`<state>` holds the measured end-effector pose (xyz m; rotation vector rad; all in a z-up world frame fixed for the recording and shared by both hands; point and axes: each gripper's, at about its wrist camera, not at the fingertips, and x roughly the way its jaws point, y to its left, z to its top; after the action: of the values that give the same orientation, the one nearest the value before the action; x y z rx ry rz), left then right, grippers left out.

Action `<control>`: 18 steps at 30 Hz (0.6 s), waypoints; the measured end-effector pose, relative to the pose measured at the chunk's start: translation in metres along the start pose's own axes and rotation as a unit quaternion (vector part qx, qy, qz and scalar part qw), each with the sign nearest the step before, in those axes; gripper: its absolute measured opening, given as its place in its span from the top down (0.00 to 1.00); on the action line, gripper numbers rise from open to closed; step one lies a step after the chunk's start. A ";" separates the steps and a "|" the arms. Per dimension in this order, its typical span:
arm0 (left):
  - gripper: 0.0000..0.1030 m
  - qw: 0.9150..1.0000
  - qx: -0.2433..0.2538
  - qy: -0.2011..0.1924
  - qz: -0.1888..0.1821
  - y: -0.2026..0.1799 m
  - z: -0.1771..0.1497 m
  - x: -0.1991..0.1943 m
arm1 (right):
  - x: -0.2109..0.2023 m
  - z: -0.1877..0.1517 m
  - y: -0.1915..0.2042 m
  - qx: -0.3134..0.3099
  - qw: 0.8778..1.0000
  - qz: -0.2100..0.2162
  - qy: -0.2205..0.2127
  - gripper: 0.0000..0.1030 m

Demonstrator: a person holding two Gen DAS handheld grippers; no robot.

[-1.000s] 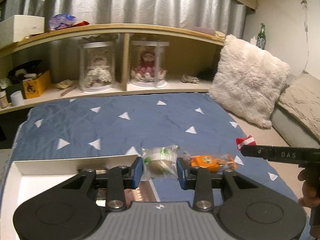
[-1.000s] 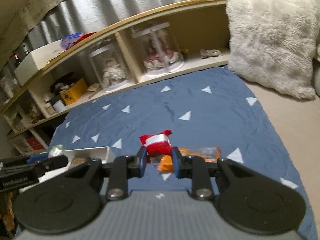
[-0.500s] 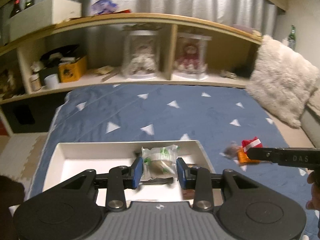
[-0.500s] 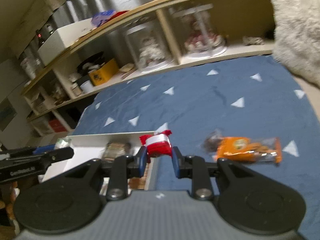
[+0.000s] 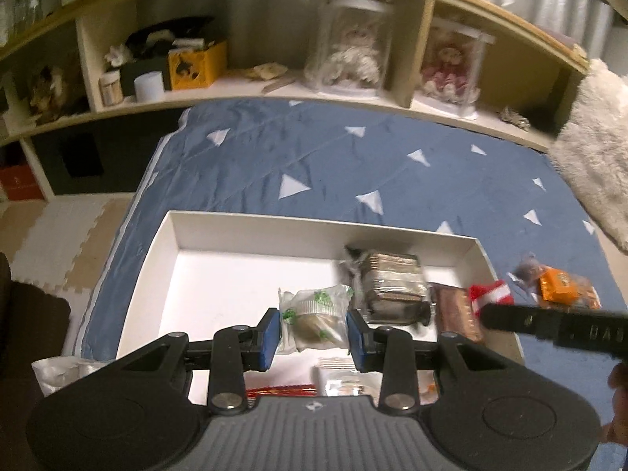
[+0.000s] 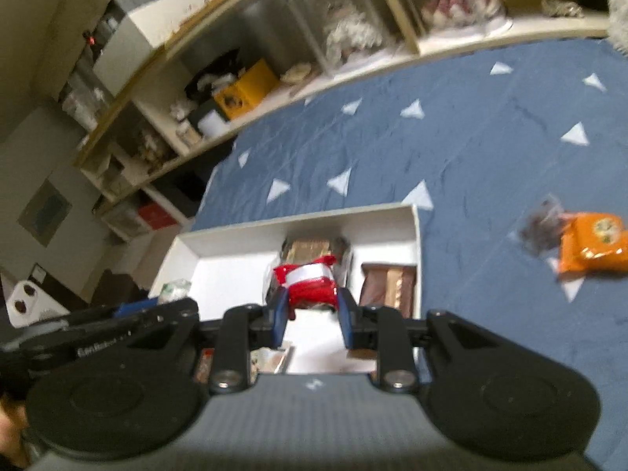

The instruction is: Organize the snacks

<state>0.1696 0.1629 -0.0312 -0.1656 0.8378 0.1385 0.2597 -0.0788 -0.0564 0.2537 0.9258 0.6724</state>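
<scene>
my left gripper point(image 5: 314, 331) is clamped on the clear green-print pack point(image 5: 314, 314), my right gripper point(image 6: 310, 312) on the red-and-white snack point(image 6: 308, 284), both over the white box point(image 5: 314, 224). i should lower each toward bare floor at 9 o'clock, then part the fingers gently.

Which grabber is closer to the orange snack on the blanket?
Right. The right gripper is over the box's side nearest the orange snack; the left gripper is farther, over the box's middle.
</scene>
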 end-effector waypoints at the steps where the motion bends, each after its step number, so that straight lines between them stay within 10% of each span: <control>1: 0.63 1.000 -0.004 0.004 0.001 0.003 0.000 0.003 | 0.005 0.000 0.002 -0.002 1.000 -0.002 0.007 0.70; 18: 0.51 0.998 -0.007 0.058 0.019 0.010 -0.001 0.041 | 0.048 -0.015 0.005 -0.014 0.998 -0.015 0.065 0.62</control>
<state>0.1941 0.1747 -0.0637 -0.1729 0.9562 0.1720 0.2654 -0.0463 -0.0942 0.1737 1.0413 0.6801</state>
